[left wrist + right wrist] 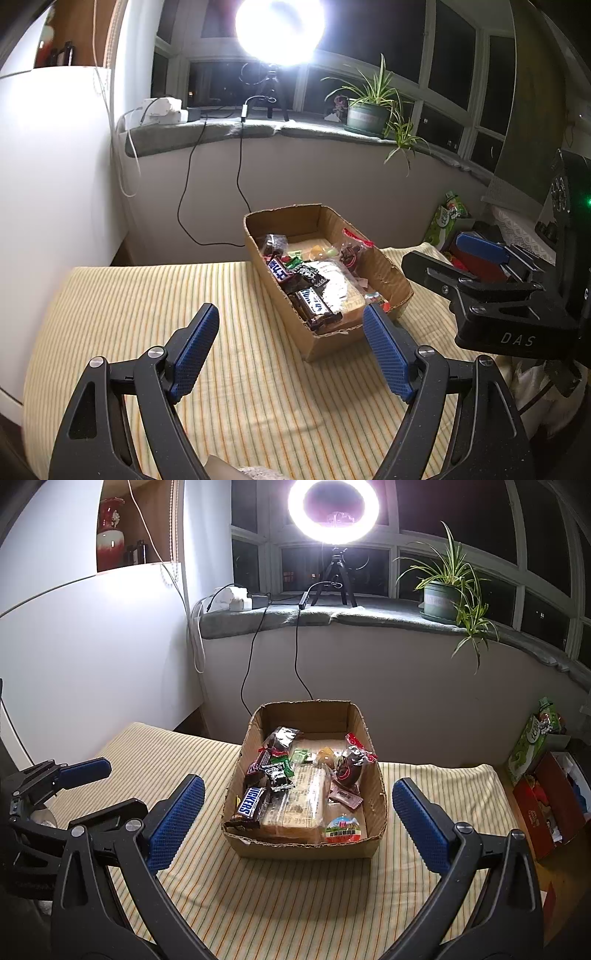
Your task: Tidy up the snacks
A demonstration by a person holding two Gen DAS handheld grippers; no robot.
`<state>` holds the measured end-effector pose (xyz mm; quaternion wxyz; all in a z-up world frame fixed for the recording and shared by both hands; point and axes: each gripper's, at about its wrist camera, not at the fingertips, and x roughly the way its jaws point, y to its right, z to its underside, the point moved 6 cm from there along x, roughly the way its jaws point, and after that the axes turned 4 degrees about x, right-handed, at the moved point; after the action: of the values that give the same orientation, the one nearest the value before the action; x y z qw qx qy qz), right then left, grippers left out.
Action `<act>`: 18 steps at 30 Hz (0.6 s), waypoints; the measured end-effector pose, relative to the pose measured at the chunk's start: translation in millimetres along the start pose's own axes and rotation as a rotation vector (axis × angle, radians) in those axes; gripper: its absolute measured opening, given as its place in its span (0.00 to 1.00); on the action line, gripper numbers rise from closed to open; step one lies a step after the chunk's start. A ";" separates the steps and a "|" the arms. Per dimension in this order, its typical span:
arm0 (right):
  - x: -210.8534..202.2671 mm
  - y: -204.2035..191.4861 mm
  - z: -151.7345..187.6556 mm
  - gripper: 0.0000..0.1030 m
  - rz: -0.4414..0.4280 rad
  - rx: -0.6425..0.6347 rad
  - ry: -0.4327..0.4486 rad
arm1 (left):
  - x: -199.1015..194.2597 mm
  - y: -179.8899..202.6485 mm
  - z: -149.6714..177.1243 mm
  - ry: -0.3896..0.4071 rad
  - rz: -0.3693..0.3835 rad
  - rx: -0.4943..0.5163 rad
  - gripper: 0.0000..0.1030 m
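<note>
Empty tongs point(295, 812) spread, cardboard box point(376, 786) holding Snickers bar point(250, 804), wrapped snacks point(306, 801)

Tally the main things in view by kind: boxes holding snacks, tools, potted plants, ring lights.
Cardboard box with snacks on the striped cloth: 1
Tools, left tool and right tool, both open and holding nothing: 2
Potted plant on the sill: 1
Ring light: 1
Total: 5

Ring light point(280, 29) blown out to a white glare in the left wrist view, right gripper point(480, 254) cut off by the frame edge there, lower snacks in cardboard box point(306, 843) hidden under the upper ones, small wrapper print illegible.
</note>
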<state>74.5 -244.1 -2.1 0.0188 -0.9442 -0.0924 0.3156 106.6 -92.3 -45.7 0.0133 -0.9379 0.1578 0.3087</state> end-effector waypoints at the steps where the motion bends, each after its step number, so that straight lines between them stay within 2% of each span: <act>1: 0.1 0.1 0.0 1.00 0.000 0.000 0.000 | 0.1 0.0 0.0 -0.001 0.000 0.000 0.78; 18: 0.9 6.2 3.0 1.00 0.002 -0.001 -0.003 | -2.1 0.5 -0.1 -0.002 0.001 0.000 0.78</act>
<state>74.4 -250.2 -5.6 0.0180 -0.9438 -0.0915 0.3171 105.0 -92.2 -44.4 0.0135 -0.9375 0.1583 0.3096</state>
